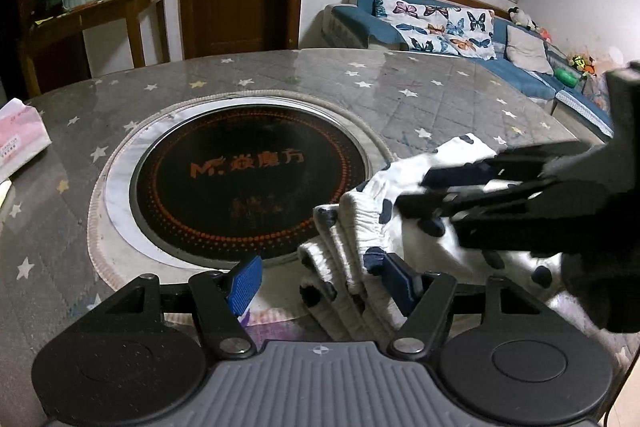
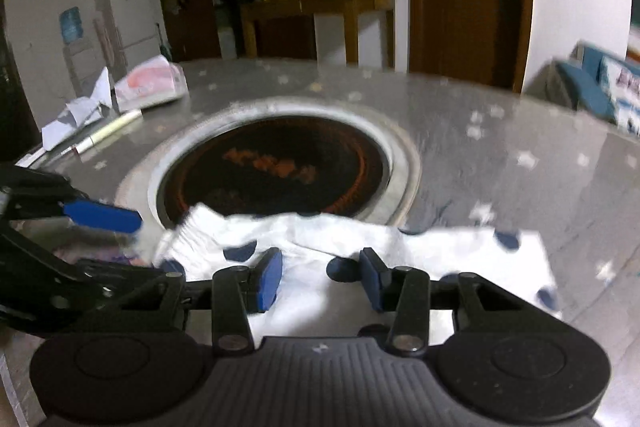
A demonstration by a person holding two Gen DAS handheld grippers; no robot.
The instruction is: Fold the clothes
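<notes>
A white garment with dark blue dots [image 1: 360, 227] lies folded on the table, elastic waistband toward the cooker. My left gripper [image 1: 322, 283] stands open at the garment's left edge. Its right pad is next to the folds and its left pad is over bare table. My right gripper [image 1: 416, 195] reaches in from the right over the top of the cloth. In the right wrist view the garment [image 2: 440, 247] spreads under my right gripper [image 2: 320, 279]. Its pads stand apart with flat cloth below them. One of the left gripper's blue fingers [image 2: 104, 217] shows at the left.
A round black induction cooker [image 1: 252, 187] is set into the grey star-patterned table [image 1: 400, 87]. A pink tissue pack [image 2: 152, 83], crumpled papers [image 2: 80, 111] and a pen [image 2: 112, 131] lie at the table's far left. A blue sofa [image 1: 440, 27] stands beyond the table.
</notes>
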